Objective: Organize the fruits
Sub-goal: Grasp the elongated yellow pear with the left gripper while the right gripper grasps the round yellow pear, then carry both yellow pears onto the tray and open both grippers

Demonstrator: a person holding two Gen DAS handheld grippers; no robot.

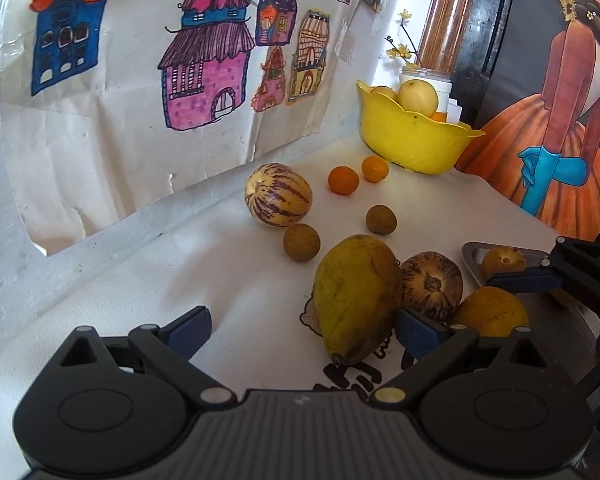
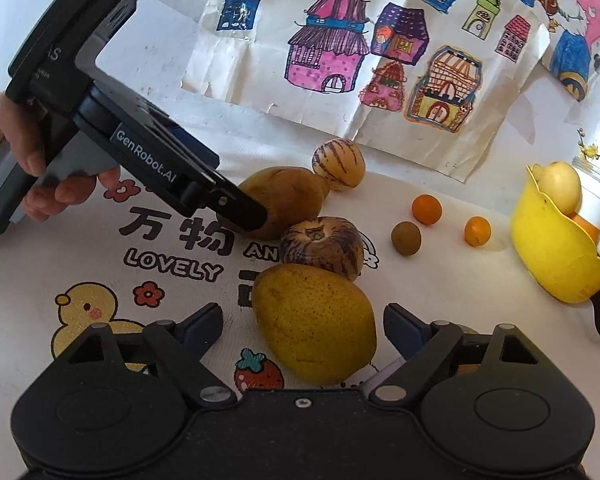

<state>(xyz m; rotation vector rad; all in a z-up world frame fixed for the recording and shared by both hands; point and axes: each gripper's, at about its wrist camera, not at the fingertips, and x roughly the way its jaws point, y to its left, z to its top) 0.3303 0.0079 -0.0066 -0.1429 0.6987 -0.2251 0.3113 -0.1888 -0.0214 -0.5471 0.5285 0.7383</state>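
Observation:
My left gripper (image 1: 305, 332) is open around the lower end of a big yellow-green mango (image 1: 356, 296); its right pad is close to the skin and its left pad is well clear. In the right wrist view one left finger (image 2: 242, 210) lies against that mango (image 2: 288, 198). My right gripper (image 2: 303, 326) is open with a speckled yellow fruit (image 2: 316, 324) between its pads, a small gap on each side. A dark striped melon (image 2: 320, 248) sits between the two big fruits. A yellow bowl (image 1: 416, 148) holds a pale round fruit (image 1: 418, 96).
On the printed white cloth lie a pale striped melon (image 1: 278, 194), two small oranges (image 1: 343, 180) (image 1: 375, 168) and two brown round fruits (image 1: 302, 242) (image 1: 381, 220). Paper drawings hang on the wall behind. A painting (image 1: 552, 128) stands at the right. A hand (image 2: 4, 140) holds the left gripper.

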